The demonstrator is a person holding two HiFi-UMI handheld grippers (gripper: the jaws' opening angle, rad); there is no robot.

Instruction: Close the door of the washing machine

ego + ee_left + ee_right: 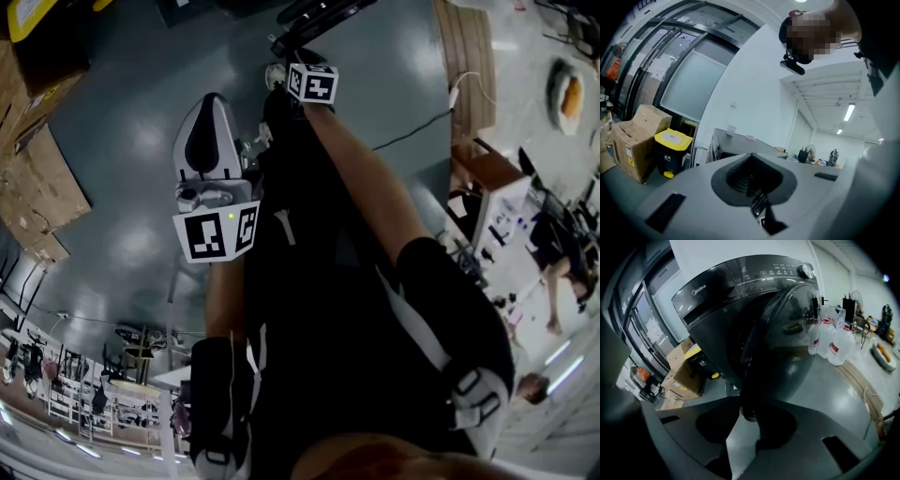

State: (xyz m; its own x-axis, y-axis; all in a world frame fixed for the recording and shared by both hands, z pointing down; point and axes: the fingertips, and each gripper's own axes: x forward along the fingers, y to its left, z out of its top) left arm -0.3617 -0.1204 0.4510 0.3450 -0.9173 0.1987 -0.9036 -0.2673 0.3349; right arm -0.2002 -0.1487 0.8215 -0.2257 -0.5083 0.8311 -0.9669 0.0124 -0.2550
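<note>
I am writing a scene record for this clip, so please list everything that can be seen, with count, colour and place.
washing machine: one, dark grey, straight ahead of the right tool.
door: one, dark and glossy, standing open on the machine's front.
water jugs: several, clear with red labels, on the floor right of the machine.
cardboard boxes: at least two, brown, on the floor left of the machine.
bin: one, black with a yellow lid, beside the boxes.
floor: grey, shiny.
left tool: one, white, jaws together, holding nothing.
right tool: one, grey, jaws apart, with the door's lower edge in the gap.
</note>
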